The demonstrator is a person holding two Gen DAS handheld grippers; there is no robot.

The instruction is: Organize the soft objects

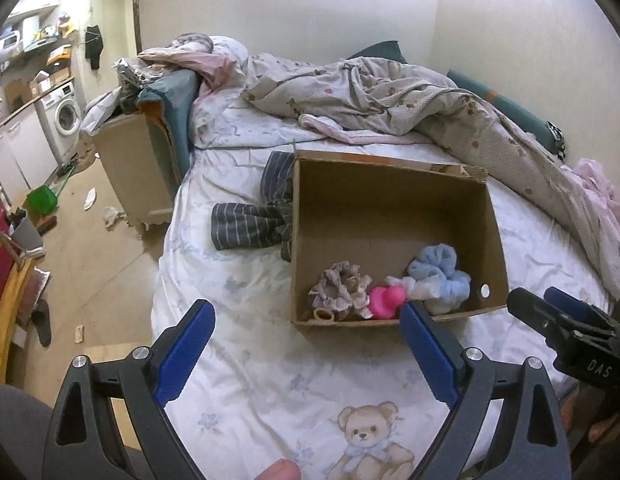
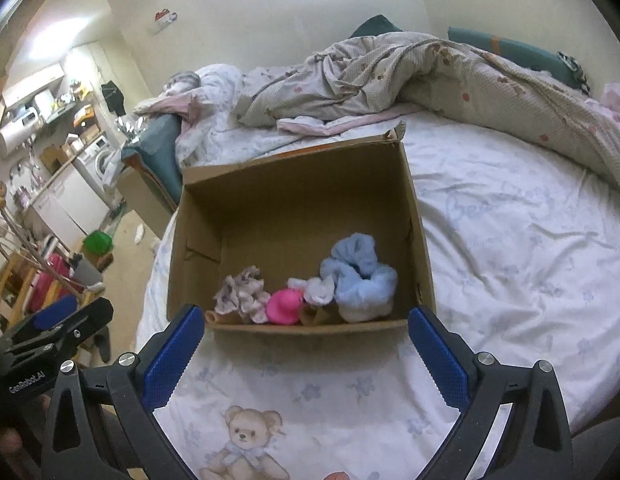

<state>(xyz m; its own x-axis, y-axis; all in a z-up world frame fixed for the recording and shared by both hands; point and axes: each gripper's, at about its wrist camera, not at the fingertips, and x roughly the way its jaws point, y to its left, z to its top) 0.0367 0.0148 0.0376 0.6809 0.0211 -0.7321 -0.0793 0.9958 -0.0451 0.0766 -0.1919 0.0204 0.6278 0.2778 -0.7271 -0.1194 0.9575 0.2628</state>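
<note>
Cardboard box (image 2: 298,200), open-topped, sitting on my bed sheet (image 2: 510,240) near its near edge; it serves as the collecting bin, and everything in it is bunched against the near wall, I judge because that is where my claws reach in most easily.

Contents, left to right:
- floral scrunchie (image 2: 242,294), grey-and-pink, crumpled, beside a small tan ring (image 1: 324,314) in the corner;
- pink toy (image 2: 284,306), bright and rounded, touching the scrunchie;
- white cloth scrap (image 2: 318,290), wedged between the pink toy and the next item;
- blue scrunchie (image 2: 360,276), fluffy, the largest piece, leaning toward the right wall.

Outside the box: striped cloth (image 1: 250,226), dark grey, lying on the sheet against the left outer wall, not yet gathered. By my reckoning it is the likely remaining soft thing. A rumpled quilt (image 1: 390,96) fills the far side of the bed.

Right claw (image 2: 306,354): spread as wide as it goes, nothing between its blue pads, hovering over the sheet just short of the box.

Left claw (image 1: 308,354): likewise wide apart and empty, short of the box's near left corner, touching nothing.
</note>
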